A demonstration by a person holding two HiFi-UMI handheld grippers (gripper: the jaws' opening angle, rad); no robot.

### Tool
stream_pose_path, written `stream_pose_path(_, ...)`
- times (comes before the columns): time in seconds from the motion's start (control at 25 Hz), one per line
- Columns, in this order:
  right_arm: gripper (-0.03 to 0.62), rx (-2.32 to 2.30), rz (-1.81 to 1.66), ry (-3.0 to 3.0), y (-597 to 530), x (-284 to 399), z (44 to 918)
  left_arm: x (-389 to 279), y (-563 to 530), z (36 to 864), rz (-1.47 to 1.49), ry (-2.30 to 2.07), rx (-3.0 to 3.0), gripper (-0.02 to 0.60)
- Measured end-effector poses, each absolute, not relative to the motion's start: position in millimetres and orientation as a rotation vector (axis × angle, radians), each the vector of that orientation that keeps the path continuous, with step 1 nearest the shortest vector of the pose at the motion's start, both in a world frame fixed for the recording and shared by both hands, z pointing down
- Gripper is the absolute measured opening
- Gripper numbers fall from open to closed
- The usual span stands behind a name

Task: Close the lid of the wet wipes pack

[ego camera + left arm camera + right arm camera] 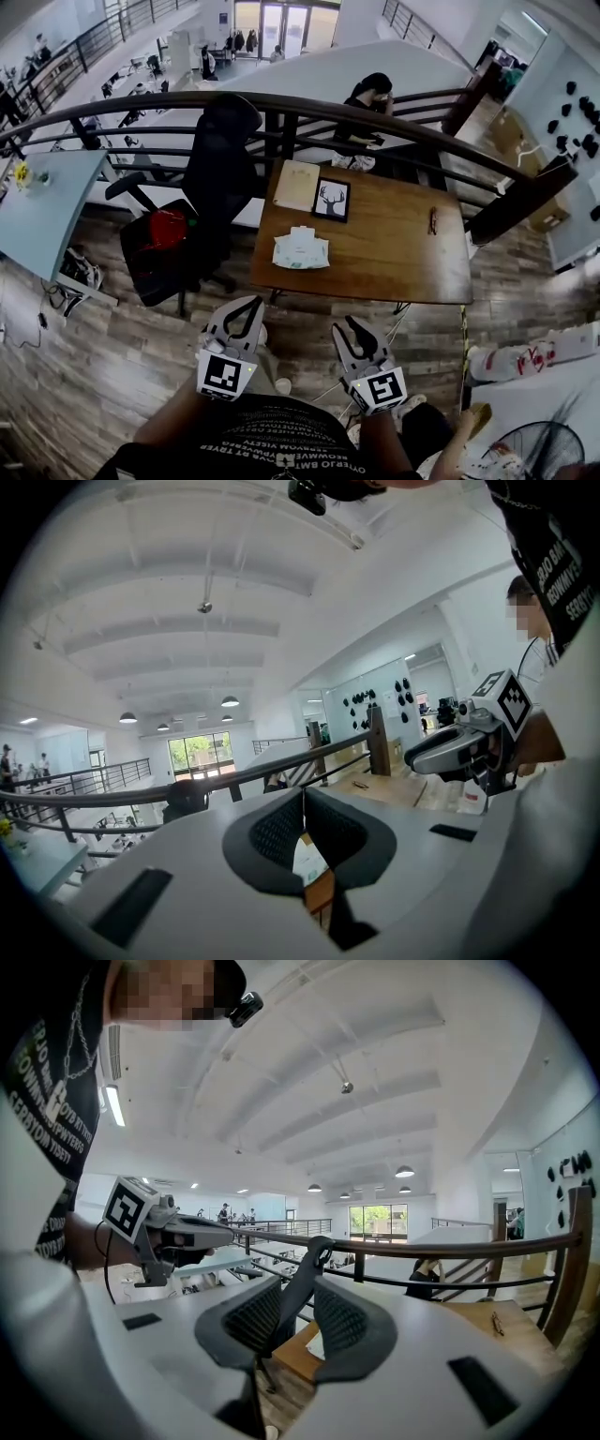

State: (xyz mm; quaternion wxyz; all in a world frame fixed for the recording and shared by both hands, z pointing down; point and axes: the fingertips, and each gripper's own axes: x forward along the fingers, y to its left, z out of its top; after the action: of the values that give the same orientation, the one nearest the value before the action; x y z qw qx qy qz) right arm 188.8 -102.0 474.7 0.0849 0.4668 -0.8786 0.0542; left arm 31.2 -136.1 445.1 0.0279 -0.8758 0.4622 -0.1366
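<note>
The wet wipes pack (301, 249) is white with green print and lies flat near the front left of the wooden table (394, 262). It is too small here to tell how its lid stands. Both grippers hang in the air short of the table's front edge, pointing toward it. My left gripper (251, 305) has its fingertips touching and nothing between them; in the left gripper view (303, 794) the pack (307, 860) shows through the gap below the tips. The right gripper (345, 325) is open and empty, and in its own view (298, 1290) the pads stand apart.
A framed deer picture (330, 199) and a tan sheet (296, 185) lie at the table's back. A small dark object (432, 221) lies to the right. A black office chair (220, 159) stands at the table's left end. A curved railing (375, 108) runs behind.
</note>
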Motion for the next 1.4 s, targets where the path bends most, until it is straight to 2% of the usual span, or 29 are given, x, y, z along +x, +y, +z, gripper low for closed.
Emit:
stream_pose_path(0.64, 0.115, 1.409, 0.205, -2.572, -220, 184, 476, 27, -268, 452, -0.472, 1.394, -2.75, 0.029)
stream_pose_path(0.92, 0.115, 1.436, 0.214, -2.548, -264, 175, 471, 34, -318, 444, -0.407, 1.315, -2.781, 0.029)
stream_pose_path(1.4, 0.115, 1.542, 0.196, -2.512, -328, 145, 460, 10, -394, 437, -0.381, 1.196, -2.813, 0.029)
